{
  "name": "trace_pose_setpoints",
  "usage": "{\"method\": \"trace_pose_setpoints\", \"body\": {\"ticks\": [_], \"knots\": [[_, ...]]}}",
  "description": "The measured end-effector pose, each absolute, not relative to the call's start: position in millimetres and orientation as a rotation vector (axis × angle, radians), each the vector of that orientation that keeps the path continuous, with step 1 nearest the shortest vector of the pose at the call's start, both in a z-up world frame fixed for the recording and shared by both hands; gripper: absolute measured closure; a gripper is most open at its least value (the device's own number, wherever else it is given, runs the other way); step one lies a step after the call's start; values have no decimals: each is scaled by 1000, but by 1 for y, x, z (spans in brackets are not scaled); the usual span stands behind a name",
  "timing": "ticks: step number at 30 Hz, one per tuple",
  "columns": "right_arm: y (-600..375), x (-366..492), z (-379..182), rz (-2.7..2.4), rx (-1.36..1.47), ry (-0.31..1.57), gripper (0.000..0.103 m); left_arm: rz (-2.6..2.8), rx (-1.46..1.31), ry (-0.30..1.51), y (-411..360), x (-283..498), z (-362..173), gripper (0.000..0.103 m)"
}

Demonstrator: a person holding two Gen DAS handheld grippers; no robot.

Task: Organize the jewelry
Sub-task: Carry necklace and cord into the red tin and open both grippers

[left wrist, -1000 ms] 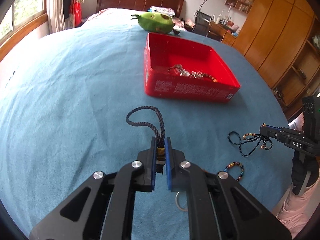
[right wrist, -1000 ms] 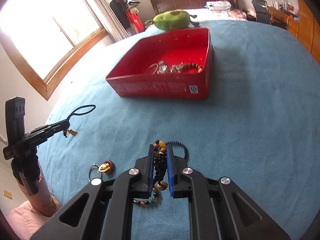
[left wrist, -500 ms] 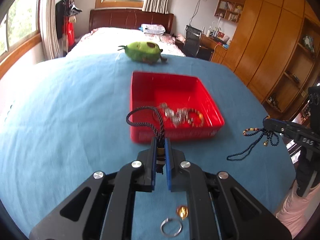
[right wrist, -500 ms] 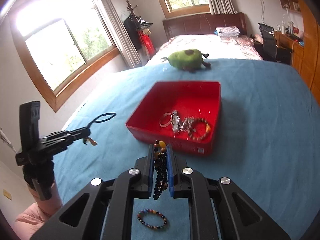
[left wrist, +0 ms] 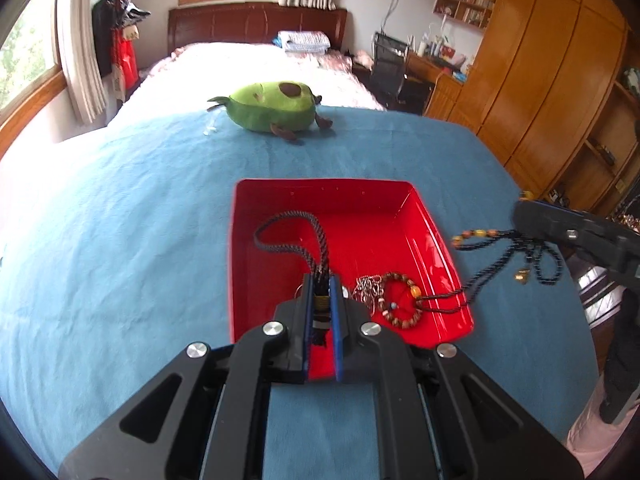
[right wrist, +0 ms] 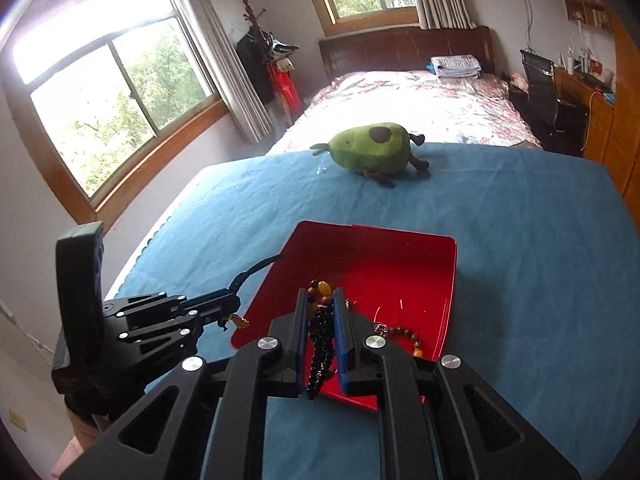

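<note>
I see the tray (left wrist: 436, 236) on the blanket (left wrist: 120, 220), bracelets (left wrist: 400, 300) inside it, the avocado plush (left wrist: 272, 106) behind.

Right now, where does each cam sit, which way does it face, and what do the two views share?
Left wrist: on left gripper, angled down over red tray; clamps braided cord; right gripper at right.
Right wrist: on right gripper, angled down at tray's near corner; clamps black bead strand; left gripper and pink sleeve at left.
Shared: tray, avocado plush, blue cloth, bed.
</note>
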State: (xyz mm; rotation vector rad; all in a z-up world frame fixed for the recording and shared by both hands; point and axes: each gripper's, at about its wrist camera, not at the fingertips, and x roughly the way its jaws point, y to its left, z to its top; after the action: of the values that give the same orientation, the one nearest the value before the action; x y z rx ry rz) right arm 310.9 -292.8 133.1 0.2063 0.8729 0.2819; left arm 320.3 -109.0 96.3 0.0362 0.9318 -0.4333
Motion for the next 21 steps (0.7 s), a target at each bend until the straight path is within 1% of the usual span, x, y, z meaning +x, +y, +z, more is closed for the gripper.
{"method": "trace_pose_setpoints", "body": {"ticks": [8, 14, 15, 16, 18, 19, 20, 21], "knots": [[-300, 382, 51, 230, 227, 1002, 91, -391, 50, 1059, -140, 388, 34, 97], [-304, 406, 18, 192, 224, 1047, 91, -353, 48, 1109, -145, 417, 3, 96], [-304, 408, 15, 185, 225, 1053, 91, -349, 46, 1117, -145, 420, -2, 96], [-305, 409, 11, 179, 228, 1060, 86, -346, 41, 1124, -145, 422, -5, 95], [-308, 408, 9, 168, 228, 1056, 74, -345, 27, 1131, -141, 423, -7, 87], [-308, 407, 9, 161, 222, 1048, 70, -345, 21, 1129, -139, 423, -6, 73], [-309, 405, 10, 158, 217, 1043, 70, -344, 16, 1122, -138, 422, -4, 61], [-310, 404, 11, 160, 220, 1040, 70, -343, 11, 1106, -135, 421, -1, 59]]}}
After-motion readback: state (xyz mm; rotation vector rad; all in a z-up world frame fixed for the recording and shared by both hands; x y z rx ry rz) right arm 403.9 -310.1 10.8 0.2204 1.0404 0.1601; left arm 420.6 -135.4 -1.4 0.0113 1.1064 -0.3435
